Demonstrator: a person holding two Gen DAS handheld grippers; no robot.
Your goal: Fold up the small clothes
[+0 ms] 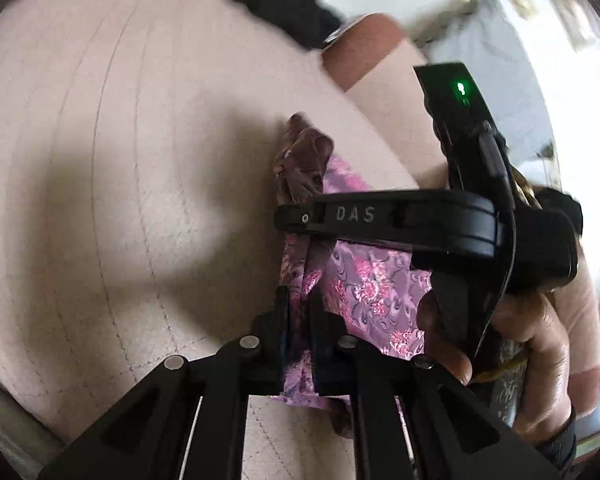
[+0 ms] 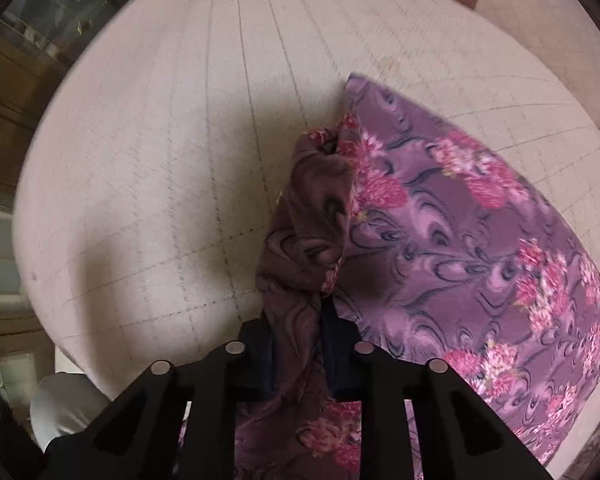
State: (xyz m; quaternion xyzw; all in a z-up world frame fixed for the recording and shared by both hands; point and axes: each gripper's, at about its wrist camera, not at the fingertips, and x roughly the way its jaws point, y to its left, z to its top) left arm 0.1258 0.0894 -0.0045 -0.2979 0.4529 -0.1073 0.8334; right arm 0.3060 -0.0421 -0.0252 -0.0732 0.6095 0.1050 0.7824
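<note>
You have the purple floral garment [image 2: 460,216] pinched in both tools at once, and that double hold is what gives the cloth its present shape. Your left gripper [image 1: 298,320] is clamped on a bunched edge of the fabric, the cloth squeezed into a narrow strip between the two fingers and spilling out below them. Your right gripper [image 2: 296,340] is likewise closed on a gathered, twisted edge, with the duller reverse side of the material turned outward where it rises from the jaws. From the left wrist view, the right gripper [image 1: 300,218] crosses just in front of your left one, its tip meeting the same fold of cloth, so the two holds sit close together along one edge instead of being spread to opposite corners. That nearness suggests you are carrying a doubled edge across as a single layer, probably to lay it down as a fold. The rest of the garment lies spread flat on the pale quilted cushion [image 2: 160,160], fanning toward the cushion's right edge in the right wrist view, which keeps the body of the cloth anchored while the lifted edge moves. Your right hand [image 1: 540,340] wraps the handle of its tool. The frames are smeared, so whether the held edge is a hem or a waistband cannot be made out.
</note>
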